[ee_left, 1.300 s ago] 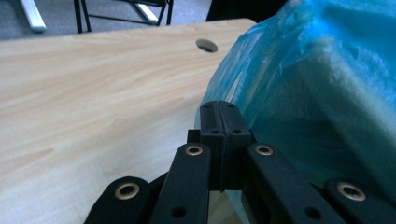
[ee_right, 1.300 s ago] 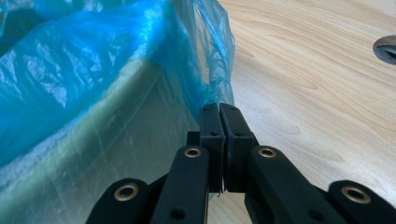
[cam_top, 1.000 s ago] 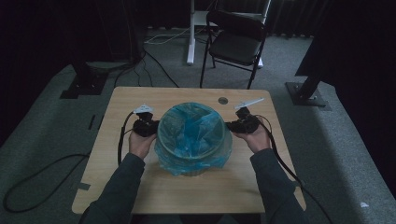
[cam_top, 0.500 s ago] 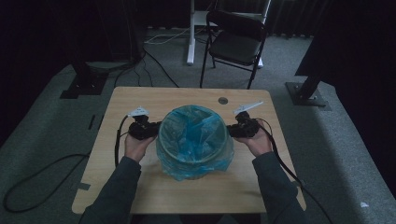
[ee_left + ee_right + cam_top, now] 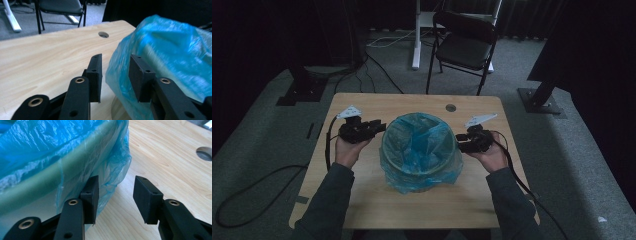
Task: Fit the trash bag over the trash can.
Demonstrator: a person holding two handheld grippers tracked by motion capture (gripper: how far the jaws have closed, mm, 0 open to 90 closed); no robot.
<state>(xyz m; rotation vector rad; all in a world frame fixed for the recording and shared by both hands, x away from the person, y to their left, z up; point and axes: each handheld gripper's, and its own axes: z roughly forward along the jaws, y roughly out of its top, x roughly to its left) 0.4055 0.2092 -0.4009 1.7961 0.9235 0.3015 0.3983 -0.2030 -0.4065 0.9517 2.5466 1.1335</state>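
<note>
Both grippers' jaws newly opened off bag [image 5: 422, 150]

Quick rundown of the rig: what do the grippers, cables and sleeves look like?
Left gripper and right gripper are black, each topped by a grey three-cornered plate. Jaws are black flat rectangular pads on arms with brass-ringed holes. A black cable trails from each. The person wears dark grey long sleeves.

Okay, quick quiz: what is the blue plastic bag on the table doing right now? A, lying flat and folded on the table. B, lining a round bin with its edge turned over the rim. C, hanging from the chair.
B: the blue plastic bag sits inside the round bin, its edge folded down over the rim.
</note>
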